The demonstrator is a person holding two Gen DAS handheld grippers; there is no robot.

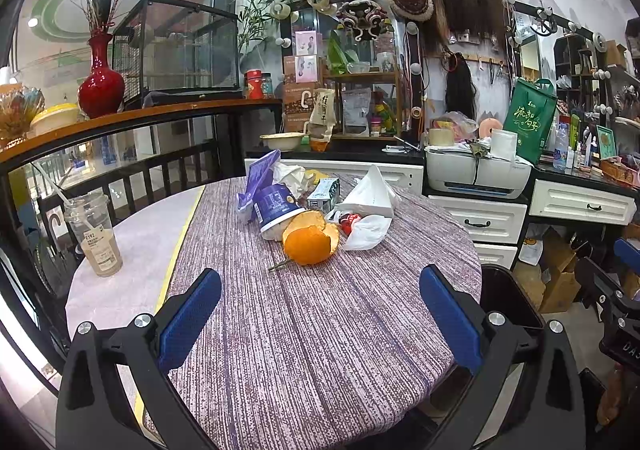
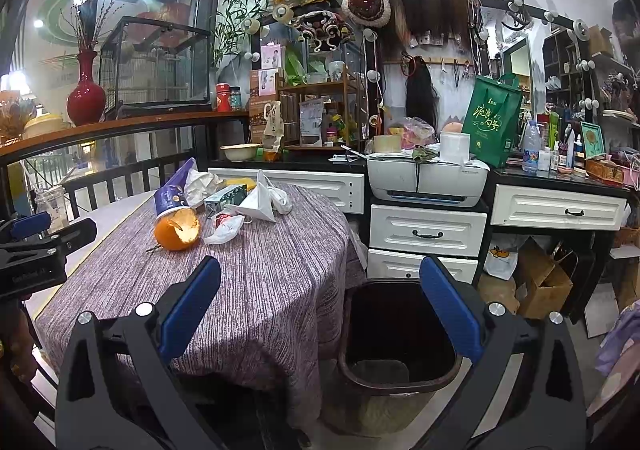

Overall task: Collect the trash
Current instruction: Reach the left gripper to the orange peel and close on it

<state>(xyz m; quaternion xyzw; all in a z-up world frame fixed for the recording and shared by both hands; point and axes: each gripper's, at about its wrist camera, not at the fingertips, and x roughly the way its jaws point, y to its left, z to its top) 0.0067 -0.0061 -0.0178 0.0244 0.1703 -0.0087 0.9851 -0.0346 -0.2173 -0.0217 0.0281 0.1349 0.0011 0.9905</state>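
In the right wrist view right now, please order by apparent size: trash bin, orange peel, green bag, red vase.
1. trash bin, clearly largest, though nearest the camera.
2. green bag.
3. red vase, narrower than the bag, though about as tall.
4. orange peel, smallest.

Left gripper [image 1: 320,310]: jaws spread wide, blue pads facing each other, nothing between them, held level above the near part of the table [image 1: 312,350]. Right gripper [image 2: 320,310]: jaws equally wide, empty, off the table's right edge, beside the left.
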